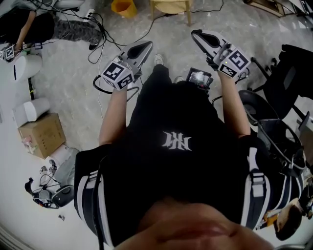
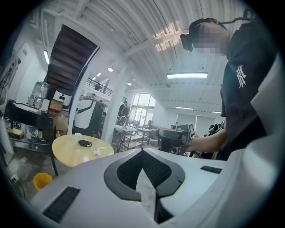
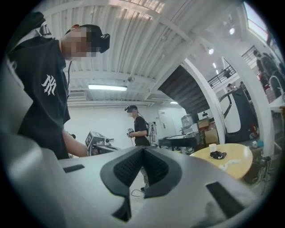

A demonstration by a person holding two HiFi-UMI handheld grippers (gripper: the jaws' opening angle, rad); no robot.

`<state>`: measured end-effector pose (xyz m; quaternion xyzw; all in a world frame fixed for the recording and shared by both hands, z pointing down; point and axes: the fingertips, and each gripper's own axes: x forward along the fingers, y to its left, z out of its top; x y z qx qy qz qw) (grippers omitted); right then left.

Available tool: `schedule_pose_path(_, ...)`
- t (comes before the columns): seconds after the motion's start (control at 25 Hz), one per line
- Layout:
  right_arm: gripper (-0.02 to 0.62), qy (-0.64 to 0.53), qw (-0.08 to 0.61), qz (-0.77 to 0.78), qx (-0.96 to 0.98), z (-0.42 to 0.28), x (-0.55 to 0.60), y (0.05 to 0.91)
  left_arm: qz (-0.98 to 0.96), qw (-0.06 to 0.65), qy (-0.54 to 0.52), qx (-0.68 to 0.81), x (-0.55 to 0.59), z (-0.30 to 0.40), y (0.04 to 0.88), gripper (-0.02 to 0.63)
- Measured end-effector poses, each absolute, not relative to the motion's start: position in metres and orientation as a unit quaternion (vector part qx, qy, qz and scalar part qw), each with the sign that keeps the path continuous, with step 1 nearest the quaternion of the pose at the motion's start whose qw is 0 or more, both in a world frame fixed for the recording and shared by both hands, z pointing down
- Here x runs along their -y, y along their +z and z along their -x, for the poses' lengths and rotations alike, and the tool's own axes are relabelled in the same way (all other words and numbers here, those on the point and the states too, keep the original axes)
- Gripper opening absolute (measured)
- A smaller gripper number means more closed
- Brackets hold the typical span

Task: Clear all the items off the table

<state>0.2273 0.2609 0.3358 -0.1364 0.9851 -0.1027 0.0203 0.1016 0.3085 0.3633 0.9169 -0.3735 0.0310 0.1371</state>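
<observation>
A round yellow table stands some way ahead of both grippers; in the head view only its near edge and legs show at the top. On it lie a small black item, a crumpled white piece and a white cup. The right gripper view shows the same table, black item and cup. My left gripper and right gripper are held out in front of the body, apart from the table. Both have their jaws together and hold nothing.
A yellow bucket sits on the floor left of the table, with cables trailing nearby. A cardboard box and white containers stand at the left. A black chair is at the right. Another person stands further off.
</observation>
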Motion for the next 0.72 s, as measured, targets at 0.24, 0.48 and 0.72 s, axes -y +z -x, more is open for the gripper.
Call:
schedule_pose_path(0.24,0.003,-0.095,0.004,0.149,-0.984,-0.209,-0.237,0.334,-0.924,0.134,0.025,0.358,-0.278,-0.081,0.361,0.012)
schedule_pose_path(0.48,0.003,-0.089,-0.003,0.156,-0.984,-0.193,-0.207,0.332,-0.927,0.129,0.02,0.352,-0.24,-0.062,0.36,0.012)
schedule_pose_path(0.72,0.003,-0.083,-0.012,0.164,-0.983,-0.177,-0.167,0.332,-0.925,0.126,0.009,0.358,-0.192,-0.036,0.363,0.012)
